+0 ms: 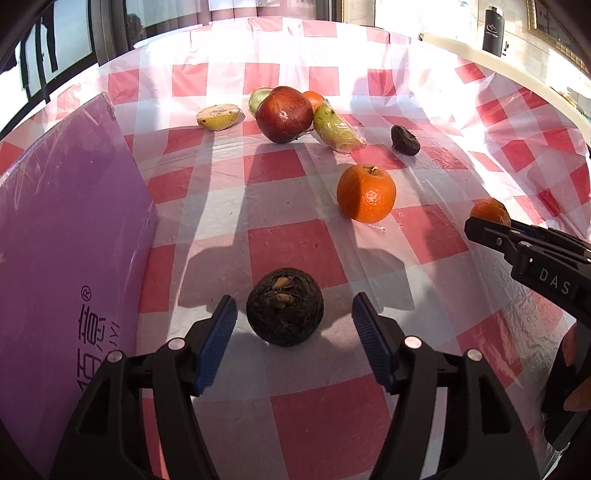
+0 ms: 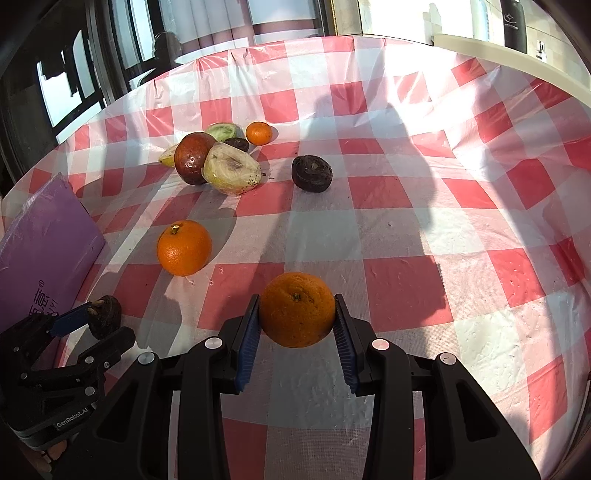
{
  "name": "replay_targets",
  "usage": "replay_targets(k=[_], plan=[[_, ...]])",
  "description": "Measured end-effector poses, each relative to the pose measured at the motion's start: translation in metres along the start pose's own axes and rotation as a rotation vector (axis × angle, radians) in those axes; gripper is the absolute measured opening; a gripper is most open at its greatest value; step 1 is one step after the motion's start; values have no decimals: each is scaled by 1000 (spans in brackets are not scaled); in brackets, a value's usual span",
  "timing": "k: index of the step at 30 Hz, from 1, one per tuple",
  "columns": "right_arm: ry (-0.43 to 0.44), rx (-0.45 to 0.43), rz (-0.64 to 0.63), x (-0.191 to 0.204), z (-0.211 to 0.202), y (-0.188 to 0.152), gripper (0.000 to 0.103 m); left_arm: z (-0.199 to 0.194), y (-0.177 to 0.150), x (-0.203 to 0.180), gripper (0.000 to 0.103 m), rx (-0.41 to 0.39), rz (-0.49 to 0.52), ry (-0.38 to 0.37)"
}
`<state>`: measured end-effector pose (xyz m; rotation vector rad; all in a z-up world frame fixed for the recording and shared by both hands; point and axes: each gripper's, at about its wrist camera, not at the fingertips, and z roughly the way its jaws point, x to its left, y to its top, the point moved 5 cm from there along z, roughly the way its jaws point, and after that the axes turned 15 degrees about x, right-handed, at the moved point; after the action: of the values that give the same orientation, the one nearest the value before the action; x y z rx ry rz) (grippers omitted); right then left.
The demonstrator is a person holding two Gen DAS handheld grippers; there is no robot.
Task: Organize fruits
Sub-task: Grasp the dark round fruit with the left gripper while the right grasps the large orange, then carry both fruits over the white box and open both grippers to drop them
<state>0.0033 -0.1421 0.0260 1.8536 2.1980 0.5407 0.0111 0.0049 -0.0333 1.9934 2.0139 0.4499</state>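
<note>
My left gripper is open around a dark round fruit that rests on the checked tablecloth, with gaps on both sides. My right gripper is shut on an orange, both blue pads touching it. The same orange shows in the left wrist view behind the right gripper's fingers. A second orange lies loose. A red apple, wrapped pale fruit pieces, a small orange and another dark fruit sit farther back.
A purple box stands at the left beside the left gripper. The red-and-white checked tablecloth covers the round table. A white ledge with a black bottle runs along the back right.
</note>
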Motion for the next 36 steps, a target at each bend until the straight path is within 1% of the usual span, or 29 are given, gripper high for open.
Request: replay_targets(k=[2, 5, 9, 12, 14, 16, 17, 19, 20, 22, 23, 26, 29, 36], plan=[[4, 0, 1, 0, 0, 0, 38, -2, 0, 3, 39, -12, -10, 12], [4, -1, 1, 0, -1, 0, 38, -6, -6, 0, 39, -19, -9, 8], [23, -19, 21, -4, -4, 0, 38, -25, -15, -1, 39, -98, -27, 17], [51, -59, 40, -9, -12, -1, 38, -35, -18, -2, 39, -142, -28, 19], [83, -101, 69, -15, -20, -2, 38, -41, -19, -2, 39, -173, -33, 18], [133, -156, 101, -22, -30, -5, 38, -49, -22, -2, 39, -211, -51, 5], [158, -198, 114, -25, -37, -7, 38, -54, -24, -2, 39, -229, -60, -6], [216, -313, 127, -31, -59, -13, 38, -65, -29, -3, 39, -264, -73, -22], [231, -360, 138, -33, -67, -17, 38, -72, -32, -3, 39, -285, -76, -26], [235, -391, 171, -35, -75, -23, 38, -89, -37, -4, 39, -331, -75, -25], [254, -403, 181, -33, -79, -27, 38, -99, -39, -3, 39, -357, -75, -23], [317, -428, 169, -15, -90, -34, 38, -128, -44, 2, 39, -416, -76, -11], [341, -427, 105, 14, -98, -33, 38, -149, -50, 13, 39, -453, -102, 11], [356, -422, -79, 92, -118, -34, 38, -185, -67, 54, 39, -500, -179, 52]])
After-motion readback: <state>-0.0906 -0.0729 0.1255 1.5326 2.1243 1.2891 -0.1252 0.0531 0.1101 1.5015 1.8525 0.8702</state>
